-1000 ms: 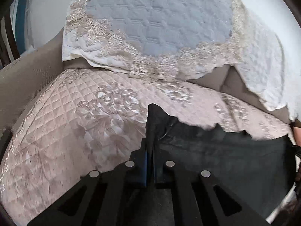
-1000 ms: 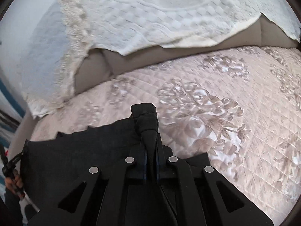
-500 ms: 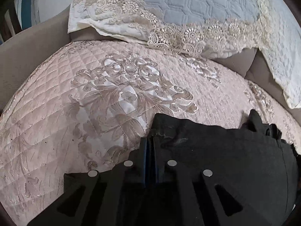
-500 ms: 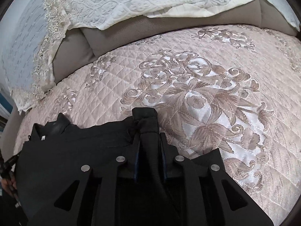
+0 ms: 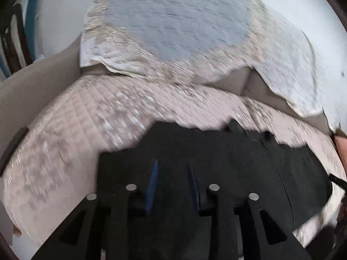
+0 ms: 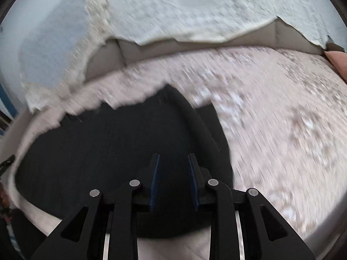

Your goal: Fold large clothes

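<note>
A black garment (image 5: 227,162) lies folded and flat on the pink quilted sofa cover (image 5: 65,151). In the left wrist view my left gripper (image 5: 172,164) hovers over the garment's left part. Its jaws are opening, with a clear gap between the blue pads and no cloth pinched. In the right wrist view the same black garment (image 6: 119,147) spreads below my right gripper (image 6: 173,158). That gripper's jaws are also opening, and nothing is clamped between them. A rolled edge of the garment (image 6: 195,121) runs ahead of the right fingers. Both views are motion-blurred.
White and pale-blue lace-trimmed covers (image 5: 173,28) hang over the sofa backrest. A beige armrest (image 5: 26,91) bounds the seat on the left. A pink cushion corner (image 6: 338,62) shows at the far right. Dark furniture (image 5: 13,39) stands beyond the armrest.
Both grippers were shut on corners of the black garment; now their jaws stand apart and the cloth lies released. Both have pulled back from the backrest, and the garment lies flatter.
</note>
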